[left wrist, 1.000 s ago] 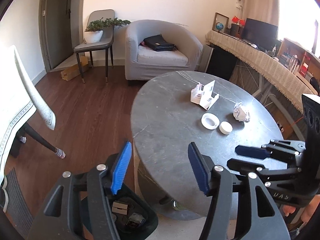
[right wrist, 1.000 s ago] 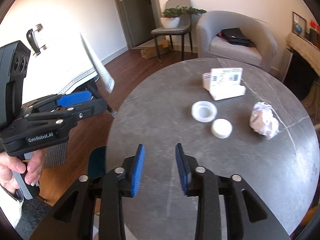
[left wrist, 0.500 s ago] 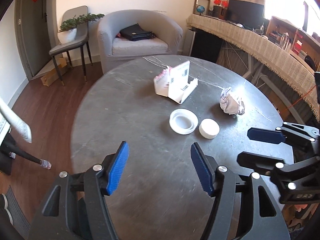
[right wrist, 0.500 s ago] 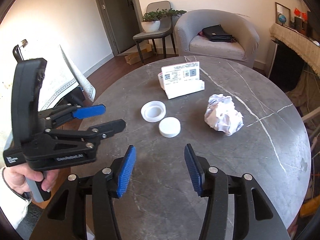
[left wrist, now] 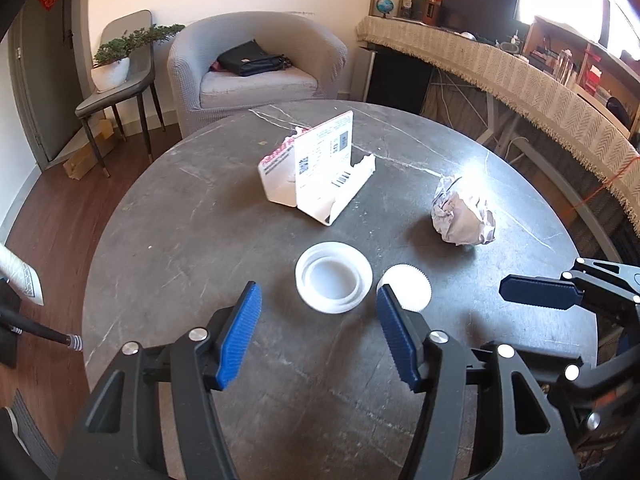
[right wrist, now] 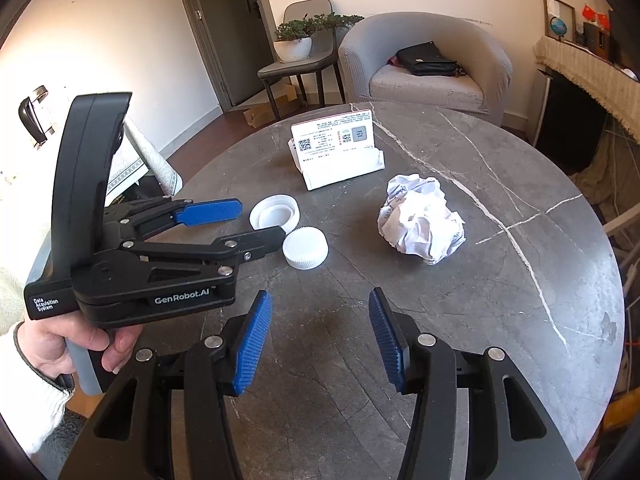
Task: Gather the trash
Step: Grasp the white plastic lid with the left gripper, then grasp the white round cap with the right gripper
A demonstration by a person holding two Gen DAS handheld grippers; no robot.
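On the round grey stone table point(left wrist: 180, 220) lie a crumpled paper ball point(left wrist: 464, 216) point(right wrist: 420, 220), a white ring-shaped lid point(left wrist: 334, 282) point(right wrist: 276, 212), a ribbed white cap point(left wrist: 406, 284) point(right wrist: 306, 248) and a torn-open white carton point(left wrist: 316, 172) point(right wrist: 340, 152). My left gripper point(left wrist: 318, 294) point(right wrist: 262, 220) hovers just short of the ring lid. Its jaws are closing, with nothing between the blue pads. My right gripper point(right wrist: 320, 300) point(left wrist: 516, 320) stands open and empty over bare table, nearer than the cap and the paper ball.
A grey armchair point(left wrist: 260, 68) with a black bag stands behind the table, beside a chair with a potted plant point(left wrist: 116, 56). A long counter under a fringed cloth point(left wrist: 540, 92) runs along the right. Wooden floor point(left wrist: 60, 208) lies to the left.
My left gripper swung from above the dark bin beside the table to over the tabletop, close to the ring lid. The right gripper's jaws widened and it edged toward the cap and paper ball.
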